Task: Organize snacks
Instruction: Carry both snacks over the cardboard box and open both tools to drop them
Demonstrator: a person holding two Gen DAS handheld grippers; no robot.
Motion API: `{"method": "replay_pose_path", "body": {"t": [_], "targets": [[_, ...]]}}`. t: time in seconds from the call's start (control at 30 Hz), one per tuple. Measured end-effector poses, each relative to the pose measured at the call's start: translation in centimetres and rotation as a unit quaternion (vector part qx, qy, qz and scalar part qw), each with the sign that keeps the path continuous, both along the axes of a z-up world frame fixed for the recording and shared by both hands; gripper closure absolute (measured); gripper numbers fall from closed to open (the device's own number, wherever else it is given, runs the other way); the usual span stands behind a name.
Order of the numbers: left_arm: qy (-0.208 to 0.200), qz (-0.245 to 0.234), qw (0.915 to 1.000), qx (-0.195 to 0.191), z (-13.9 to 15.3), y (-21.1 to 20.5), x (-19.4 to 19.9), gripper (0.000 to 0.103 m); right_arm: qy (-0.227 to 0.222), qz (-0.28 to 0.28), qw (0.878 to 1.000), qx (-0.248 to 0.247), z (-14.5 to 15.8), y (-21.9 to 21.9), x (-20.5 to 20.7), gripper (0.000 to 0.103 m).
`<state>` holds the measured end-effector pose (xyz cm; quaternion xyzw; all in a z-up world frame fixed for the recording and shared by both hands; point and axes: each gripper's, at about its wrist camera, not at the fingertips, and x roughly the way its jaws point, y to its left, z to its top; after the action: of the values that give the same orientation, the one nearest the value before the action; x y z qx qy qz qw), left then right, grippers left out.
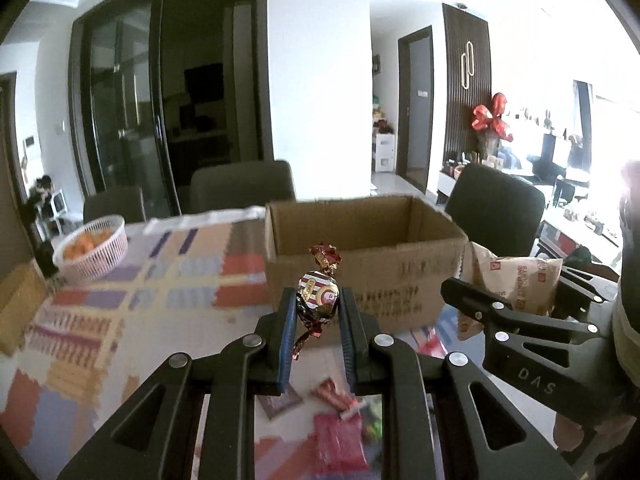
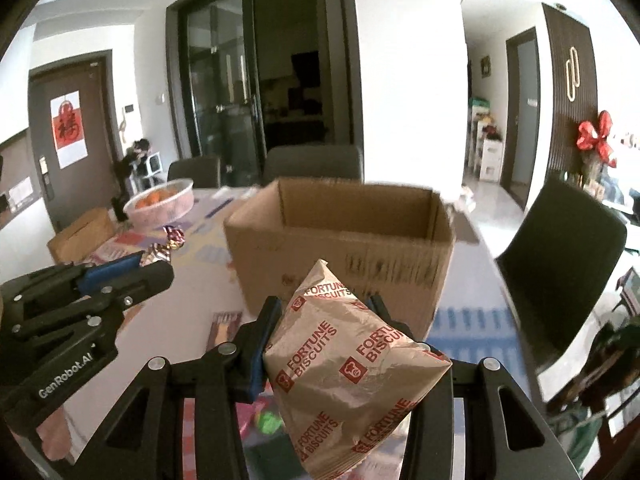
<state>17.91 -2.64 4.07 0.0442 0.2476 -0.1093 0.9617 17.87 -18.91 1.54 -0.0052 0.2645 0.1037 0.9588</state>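
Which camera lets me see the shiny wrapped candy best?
The left wrist view: the wrapped candy sits dead centre, pinched in the left hand-held gripper. The right wrist view shows only its twisted foil ends poking past that gripper at the left edge.

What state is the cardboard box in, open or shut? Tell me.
Open. The cardboard box has no flaps over its top, and both wrist views look in at its bare inner walls. Its floor is hidden, so contents cannot be told.

One cardboard box [image 1: 360, 248], open top. One foil-wrapped candy [image 1: 318, 300]. One Fortune Biscuits packet [image 2: 352, 376]. One white basket [image 1: 94, 250] of orange fruit at 10 o'clock, fruit count unclear. Three dark chairs [image 1: 242, 186]. Red snack packs [image 1: 340, 440] at 6 o'clock, blurred, at least two. Two grippers [image 1: 318, 320].
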Motion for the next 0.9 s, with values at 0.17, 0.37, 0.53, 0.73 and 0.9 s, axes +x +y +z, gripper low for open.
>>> {"method": "replay_pose_path", "body": {"t": [0.17, 0.37, 0.53, 0.73, 0.9], "targets": [[0.001, -0.015, 0.9999, 0.005, 1.6, -0.4, 3.2, 0.082, -0.012, -0.004, 1.000, -0.005, 2.0, -0.4, 2.4, 0.058], [0.017, -0.023, 0.9995, 0.013, 2.7, -1.1, 7.2, 0.082, -0.010, -0.005, 1.000, -0.005, 3.8, -0.8, 6.0, 0.058], [0.030, -0.026, 0.9990, 0.020, 3.5, -1.7, 10.3, 0.082, -0.003, -0.005, 1.000, -0.008, 4.5, -1.0, 8.7, 0.058], [0.065, -0.038, 0.9965, 0.037, 3.1, -3.0, 13.4, 0.082, 0.031, -0.005, 0.999, -0.009, 4.4, -1.3, 12.5, 0.058], [0.092, -0.042, 0.9940, 0.043, 2.3, -3.9, 15.1, 0.082, 0.059, -0.010, 0.998, -0.008, 3.7, -2.1, 14.8, 0.058]]}}
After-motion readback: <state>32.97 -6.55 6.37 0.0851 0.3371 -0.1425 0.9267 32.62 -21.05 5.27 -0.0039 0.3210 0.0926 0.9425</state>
